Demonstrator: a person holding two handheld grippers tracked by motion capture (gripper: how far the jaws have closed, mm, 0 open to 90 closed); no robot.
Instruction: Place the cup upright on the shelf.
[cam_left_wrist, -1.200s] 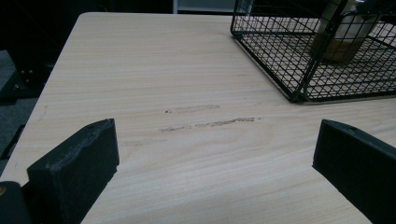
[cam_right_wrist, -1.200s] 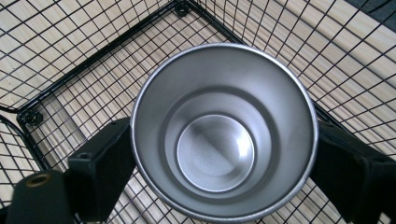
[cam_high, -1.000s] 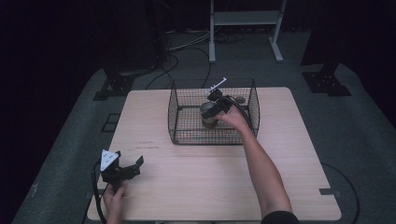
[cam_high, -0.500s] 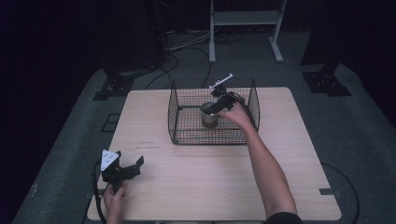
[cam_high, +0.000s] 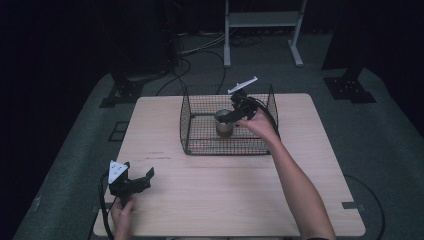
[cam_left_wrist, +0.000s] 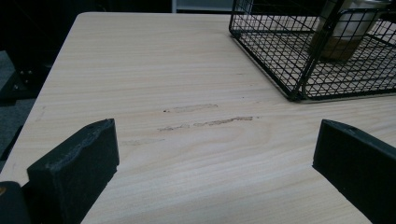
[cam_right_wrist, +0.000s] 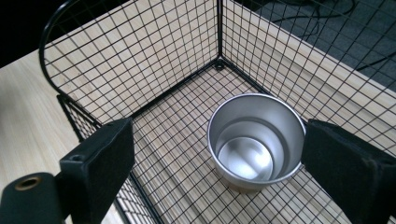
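A silver metal cup (cam_right_wrist: 254, 140) stands upright and empty on the floor of a black wire basket (cam_right_wrist: 140, 60) at the table's far middle. In the high view the cup (cam_high: 223, 121) sits near the basket's (cam_high: 197, 130) centre. My right gripper (cam_right_wrist: 219, 163) hovers over the cup, open, its jaws wide on either side and not touching it; from above it (cam_high: 235, 116) reaches in over the basket's right side. My left gripper (cam_high: 137, 182) rests open near the table's front left corner, with bare wood between its jaws (cam_left_wrist: 210, 163).
The wooden table (cam_high: 225, 200) has wide free room in front of the basket, with faint scuff marks (cam_left_wrist: 205, 122) on the wood. Cables and a white stand leg (cam_high: 227, 40) lie on the grey floor beyond the far edge.
My right gripper has lifted slightly above the cup and drawn back a little; the cup stays standing in the basket. The left gripper has not moved.
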